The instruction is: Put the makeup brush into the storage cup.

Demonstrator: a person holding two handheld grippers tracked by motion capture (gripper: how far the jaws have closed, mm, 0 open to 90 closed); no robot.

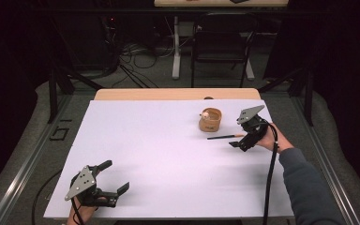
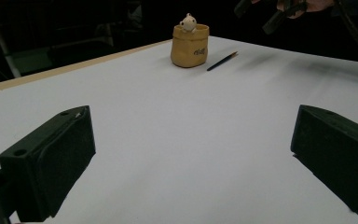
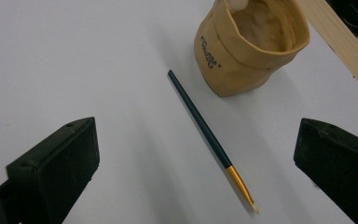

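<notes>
Jaws wide apart, empty, paintbrush (image 3: 210, 140) between

Text on pouch: the small tan, soft-sided, rolled-rim pouch (image 3: 242, 51) at the far right of the white table carries a short dark printed word on its side.
Legibility: the lettering is too small and blurred to read in the right gripper view, the left gripper view (image 2: 190, 45) or the high view (image 1: 211, 120).
Other text: none readable.
</notes>
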